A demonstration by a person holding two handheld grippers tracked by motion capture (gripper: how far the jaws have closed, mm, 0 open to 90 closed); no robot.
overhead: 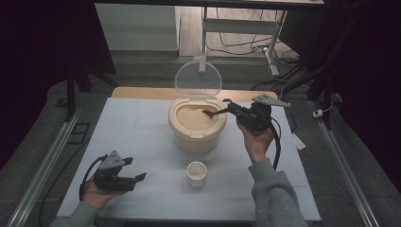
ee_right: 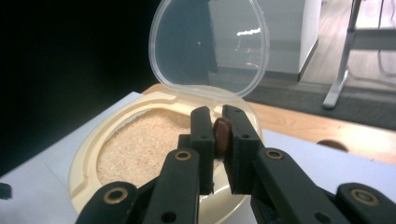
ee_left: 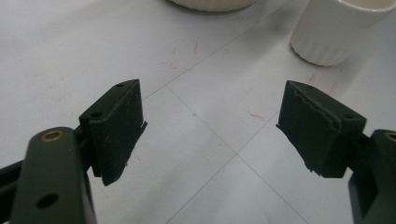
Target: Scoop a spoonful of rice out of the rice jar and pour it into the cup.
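Over the beige container (overhead: 196, 126) at the middle of the table (overhead: 137, 142), the right tongs (overhead: 232, 109) are closed on the handle of a brown spoon (overhead: 213, 112), whose bowl reaches down to the surface of the pale grain (overhead: 191, 118) inside. The right gripper view looks along the two black jaws pressed against the brown handle end (ee_right: 222, 135), with the grain bed (ee_right: 140, 149) below and the clear lid (ee_right: 210, 46) standing upright, hinged open at the far rim. From the high view the spoon bowl seems to touch or just enter the grain; whether it carries any yet cannot be told.

Nearer the person, a small white ribbed cup (overhead: 196, 173) stands on the table just in front of the container, apart from it. It looks empty from above, though its inside is too small to judge with certainty. The left tongs (overhead: 135, 180) rest low at the near left of the table, jaws wide apart and holding nothing; the left gripper view shows bare table between them and the cup (ee_left: 336, 32) off toward the upper right.

By my reading, the work is scooping grain into the cup, and it stands at an early stage: lid open, spoon gripped and at the grain. Left to do are lifting a loaded spoon, carrying it level to the cup, tipping it in, and perhaps steadying the cup with the idle left tongs.
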